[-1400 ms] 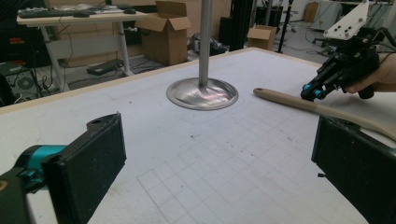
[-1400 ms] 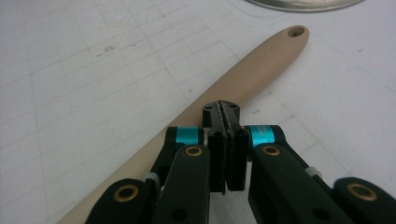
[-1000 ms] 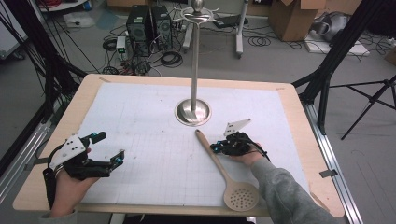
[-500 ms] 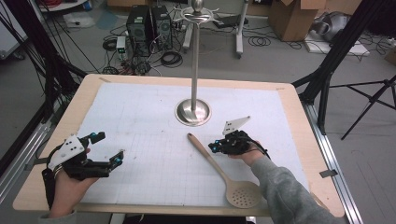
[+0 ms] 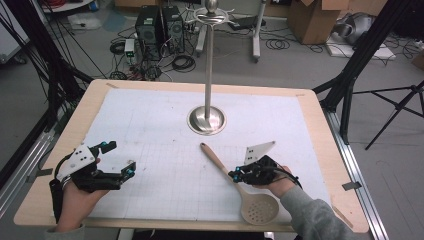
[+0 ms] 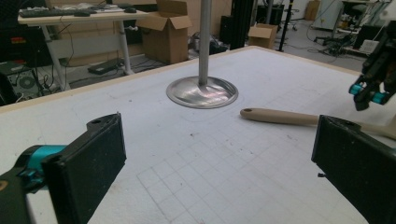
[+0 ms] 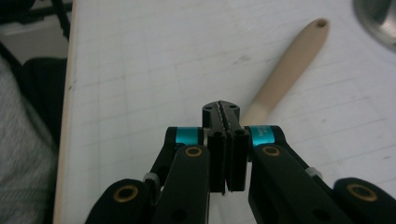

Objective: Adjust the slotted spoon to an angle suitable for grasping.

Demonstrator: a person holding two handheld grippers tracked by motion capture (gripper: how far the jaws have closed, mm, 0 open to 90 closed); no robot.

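A wooden slotted spoon [image 5: 218, 163] lies on the white gridded mat, its handle pointing toward the metal stand's round base [image 5: 206, 120] and its perforated bowl near the front edge. My right gripper [image 5: 233, 175] is shut, with its tips resting at the spoon's handle about midway along; the right gripper view shows its jaws pressed together [image 7: 226, 112] with the handle [image 7: 285, 74] running out from behind them. My left gripper [image 5: 120, 156] stands open low over the mat at the front left, nothing between its jaws [image 6: 219, 158]. From there the spoon handle [image 6: 280, 116] lies ahead to the right.
The stand's tall pole [image 5: 209, 65] rises from the base at mid-table and carries hooks at its top. The wooden table edge [image 5: 320, 130] frames the mat. Boxes, cables and computers lie on the floor beyond.
The spoon's handle end has swung a little to the left and toward me, along with the right gripper. The left gripper has barely moved.
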